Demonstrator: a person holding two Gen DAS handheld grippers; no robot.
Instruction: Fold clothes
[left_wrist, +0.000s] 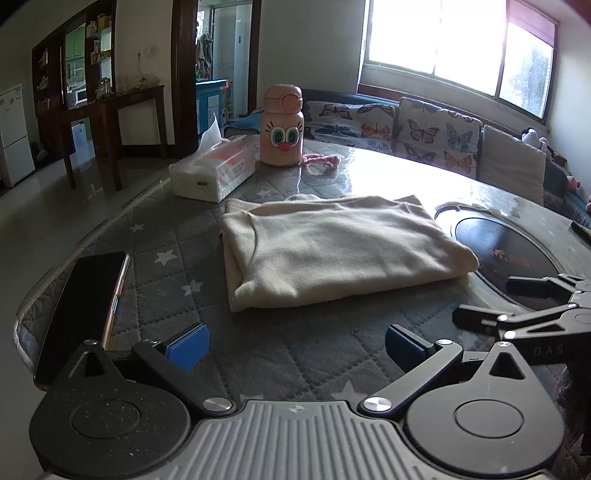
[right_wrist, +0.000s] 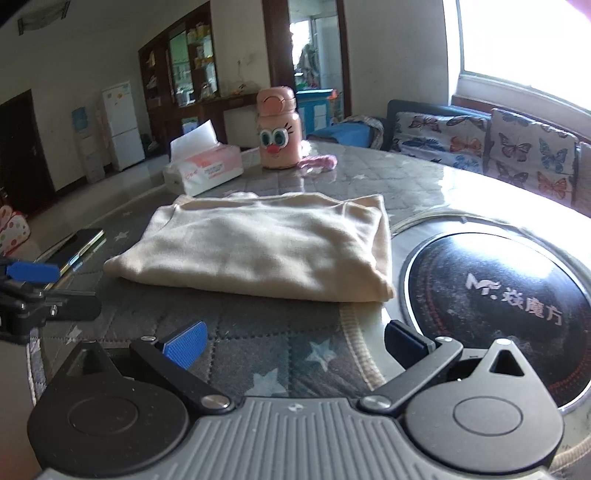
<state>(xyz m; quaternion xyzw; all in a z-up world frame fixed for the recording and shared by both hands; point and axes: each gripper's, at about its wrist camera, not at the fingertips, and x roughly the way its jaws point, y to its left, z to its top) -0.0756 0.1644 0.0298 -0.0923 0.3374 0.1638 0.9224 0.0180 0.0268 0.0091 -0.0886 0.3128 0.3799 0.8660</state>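
One cream garment (left_wrist: 332, 247) lies folded into a compact rectangle mid-counter (left_wrist: 155, 295), beside the dark round inset plate (right_wrist: 495, 295). Both the left gripper (left_wrist: 297, 343) and right gripper (right_wrist: 295, 341) hover short of its near edge, jaws spread and holding nothing. Folding looks essentially done; any next move would be a final halving or squaring. Toward the far edge stand one tissue box (left_wrist: 214, 171) and one pink bottle (left_wrist: 282, 125); one phone (left_wrist: 85, 306) lies at the left edge.

Folded cream top (left_wrist: 332, 251) on star-print table (left_wrist: 166, 280), L gripper (left_wrist: 297, 345) open, empty
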